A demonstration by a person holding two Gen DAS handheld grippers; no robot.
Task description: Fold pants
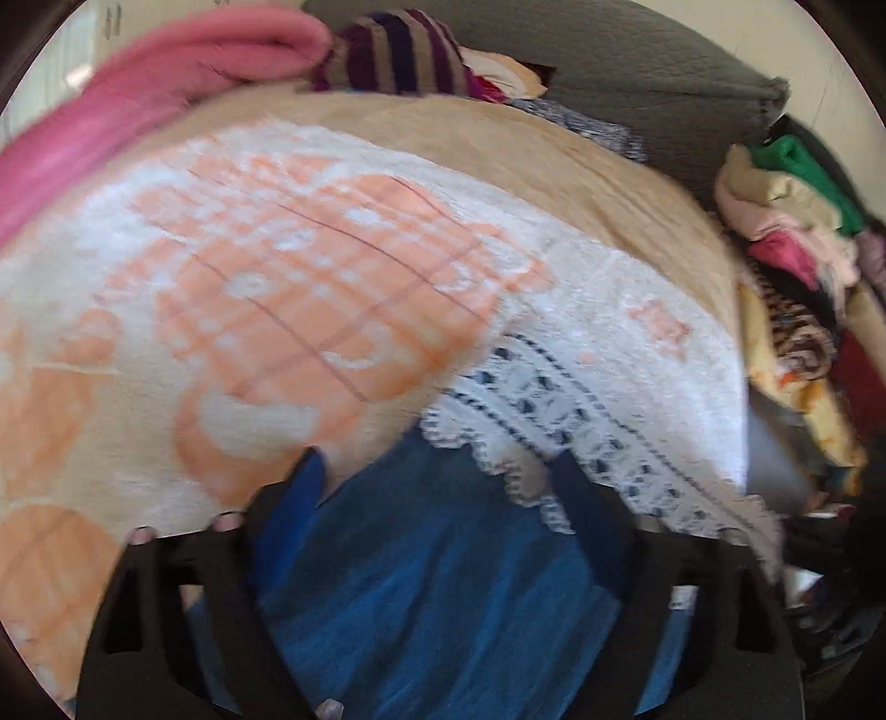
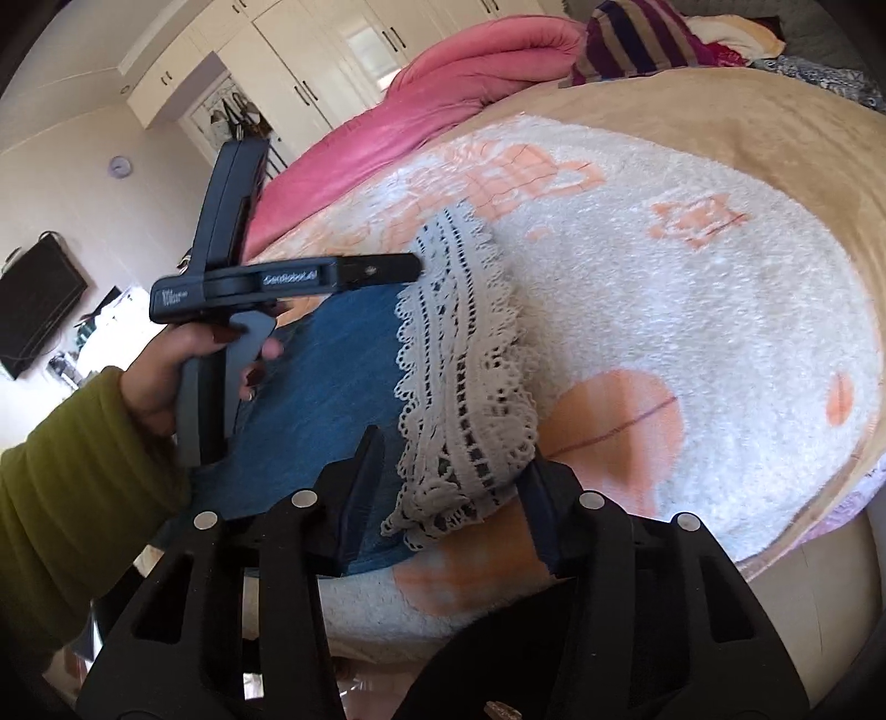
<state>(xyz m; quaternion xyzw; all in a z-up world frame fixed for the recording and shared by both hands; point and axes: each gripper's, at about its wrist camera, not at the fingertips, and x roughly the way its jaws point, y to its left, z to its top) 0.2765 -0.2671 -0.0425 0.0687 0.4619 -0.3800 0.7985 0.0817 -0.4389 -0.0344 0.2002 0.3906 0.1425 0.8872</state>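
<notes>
Okay, blue denim pants (image 2: 332, 387) with a white lace hem (image 2: 465, 376) lie on the fleece blanket (image 2: 692, 332), which is cream with orange pattern, spread over the bed. In the right wrist view the right gripper (image 2: 454, 476) sits low over the near end of the pants, jaws apart, the lace hem and denim edge lying between the two fingers; can't tell if either finger touches the cloth. In the same view the left gripper (image 2: 410, 266) comes in from the left, held in the person's left hand (image 2: 194, 354) with an olive-green sleeve (image 2: 72, 476), its tip right at the far edge of the lace hem. From that side view its jaw gap is hidden, but the left wrist view shows the left gripper (image 1: 437, 471) with fingers spread, denim (image 1: 432, 581) filling the space between them and the lace (image 1: 581, 432) just ahead and to the right; not clamped on anything visible. The left wrist frame is motion-blurred. Pink quilt (image 2: 443, 94) bunched at the far-left side of the bed, striped purple-and-tan cloth (image 2: 637, 39) next to it. Heap of mixed clothes (image 1: 803, 266) off the bed's right edge in the left wrist view. White wardrobe (image 2: 310, 55) and a dark wall TV (image 2: 39, 304) in the background.
</notes>
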